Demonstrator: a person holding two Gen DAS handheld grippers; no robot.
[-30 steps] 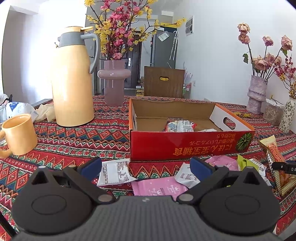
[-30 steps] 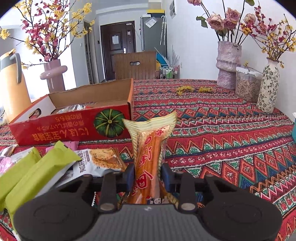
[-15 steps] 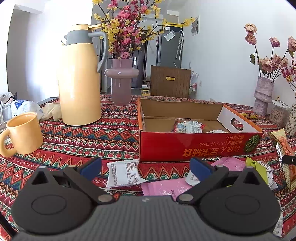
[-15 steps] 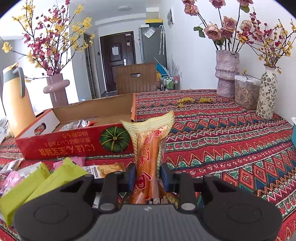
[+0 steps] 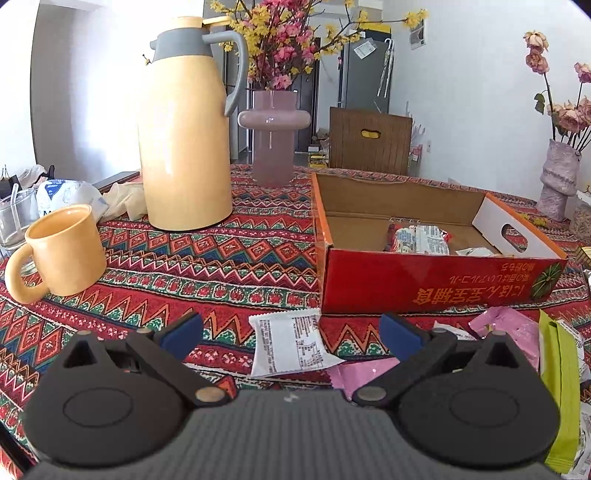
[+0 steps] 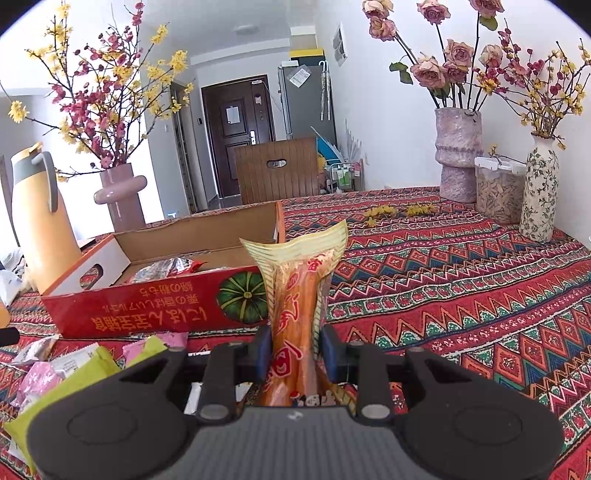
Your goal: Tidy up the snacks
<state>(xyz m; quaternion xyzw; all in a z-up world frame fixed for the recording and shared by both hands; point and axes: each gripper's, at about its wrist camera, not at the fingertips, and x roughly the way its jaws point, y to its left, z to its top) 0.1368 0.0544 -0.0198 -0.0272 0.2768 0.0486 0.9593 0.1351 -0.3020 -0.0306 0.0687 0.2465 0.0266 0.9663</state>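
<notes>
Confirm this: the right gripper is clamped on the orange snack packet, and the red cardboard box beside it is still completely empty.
Not empty. The right wrist view shows the right gripper clamped on the orange snack packet, but the red cardboard box already holds a silver-and-red wrapped snack, as the left wrist view confirms.

White walls [image 6: 388,122], bright daylight from the left. Dark entry door [image 6: 236,122] at the far end, grey fridge [image 6: 306,99] beside it, umbrellas hanging on its side. Wooden chair back [image 6: 277,170] at the table's far edge. Table under a red patterned cloth [image 6: 461,280]. White ceiling with a round light [image 6: 245,30].
</notes>
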